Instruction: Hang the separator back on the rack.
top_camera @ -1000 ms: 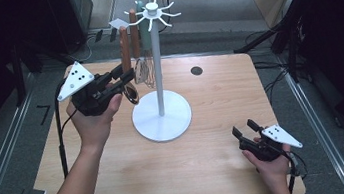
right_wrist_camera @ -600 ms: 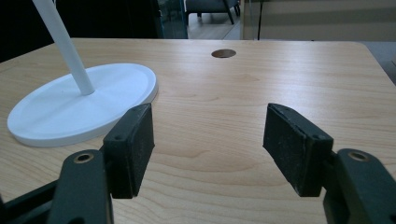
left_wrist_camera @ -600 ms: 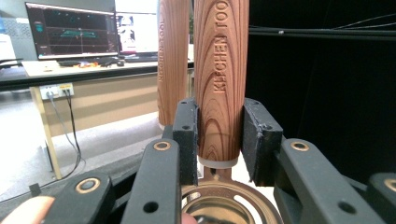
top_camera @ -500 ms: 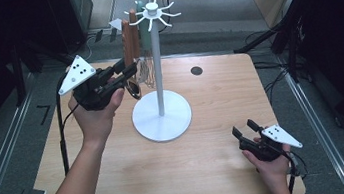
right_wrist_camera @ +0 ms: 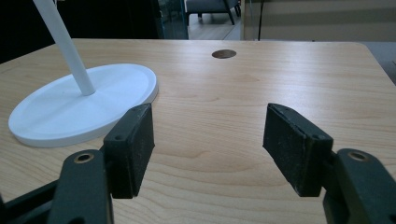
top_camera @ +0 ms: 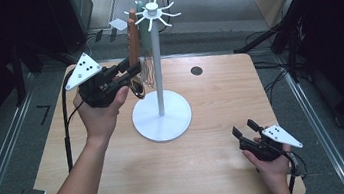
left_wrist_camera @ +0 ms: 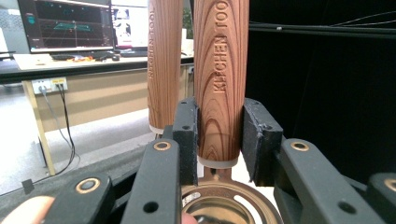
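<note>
The high view is showing a light wooden table [top_camera: 121, 184] with a white metal utensil stand [top_camera: 157, 78] rising from a round white base [top_camera: 162, 121] near the table's middle, its top ringed with short white hooks. A wooden-handled kitchen utensil with a brass-coloured metal bowl [top_camera: 133, 56] is hanging upright just to the left of the pole, and the left gripper [top_camera: 124, 75], held in the person's left hand [top_camera: 99, 111], is reaching in level from the left and gripping it low on the handle. In the left gripper view the black jaws are pressing on both sides of the brown, grained handle [left_wrist_camera: 219, 84], which is standing upright between them and bearing the engraved words KITCHEN TOOL; the pads are clamping it just above its pale lower collar, and the shiny round bowl [left_wrist_camera: 224, 207] is showing right beneath the jaws. A second wooden handle of the same kind [left_wrist_camera: 164, 60] is hanging just beside the held one, slightly farther from the camera. The right gripper [top_camera: 245, 131] is resting low near the table's front right corner in the person's right hand [top_camera: 269, 162], well apart from the stand. In the right gripper view its two black jaws are standing wide apart with bare tabletop between them, and the white base is lying off to the left beyond them.
</note>
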A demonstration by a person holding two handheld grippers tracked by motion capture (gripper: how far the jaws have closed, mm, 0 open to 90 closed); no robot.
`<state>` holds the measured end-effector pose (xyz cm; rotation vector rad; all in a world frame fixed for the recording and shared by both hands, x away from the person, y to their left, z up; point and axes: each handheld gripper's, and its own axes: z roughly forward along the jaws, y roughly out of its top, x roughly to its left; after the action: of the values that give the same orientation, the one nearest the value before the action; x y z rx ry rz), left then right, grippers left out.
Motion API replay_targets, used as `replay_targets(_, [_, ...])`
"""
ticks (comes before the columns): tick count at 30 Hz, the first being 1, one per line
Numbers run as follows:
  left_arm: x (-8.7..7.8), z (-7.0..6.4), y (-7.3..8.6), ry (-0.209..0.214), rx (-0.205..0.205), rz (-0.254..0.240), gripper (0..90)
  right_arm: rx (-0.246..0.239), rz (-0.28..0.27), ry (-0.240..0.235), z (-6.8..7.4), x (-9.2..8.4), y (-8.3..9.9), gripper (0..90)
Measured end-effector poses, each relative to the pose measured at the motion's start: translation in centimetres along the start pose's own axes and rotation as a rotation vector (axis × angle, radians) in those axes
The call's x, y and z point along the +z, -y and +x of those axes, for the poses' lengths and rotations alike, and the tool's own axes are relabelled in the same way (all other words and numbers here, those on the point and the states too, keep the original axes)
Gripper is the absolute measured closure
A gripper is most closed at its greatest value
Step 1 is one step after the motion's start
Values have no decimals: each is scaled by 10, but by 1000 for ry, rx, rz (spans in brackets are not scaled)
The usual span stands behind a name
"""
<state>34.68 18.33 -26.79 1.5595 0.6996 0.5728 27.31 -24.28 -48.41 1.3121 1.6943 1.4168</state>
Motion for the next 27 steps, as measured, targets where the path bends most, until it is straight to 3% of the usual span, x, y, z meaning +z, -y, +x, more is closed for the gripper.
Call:
replay_targets(8, [6, 0, 2, 22, -11, 6, 701, 0, 1, -2, 0, 0, 0, 347])
replay_targets(10, [4, -2, 4, 14, 19, -26, 685, -1, 1, -1, 0, 0, 0, 347])
replay_targets(11, [3, -2, 4, 6, 19, -35, 604, -1, 1, -1, 0, 0, 0, 347])
replay_targets(13, [3, -2, 5, -17, -2, 1, 402, -2, 1, 0, 0, 0, 0, 347])
replay_targets(14, [3, -1, 7, -19, -5, 0, 363, -1, 0, 0, 0, 0, 0, 347])
replay_targets(18, [-3, 1, 16, -35, -26, -8, 296, -2, 0, 0, 0, 0, 0, 348])
replay_targets(27, [-20, 10, 47, -67, -47, -9, 273, -6, 4, -1, 2, 1, 0, 348])
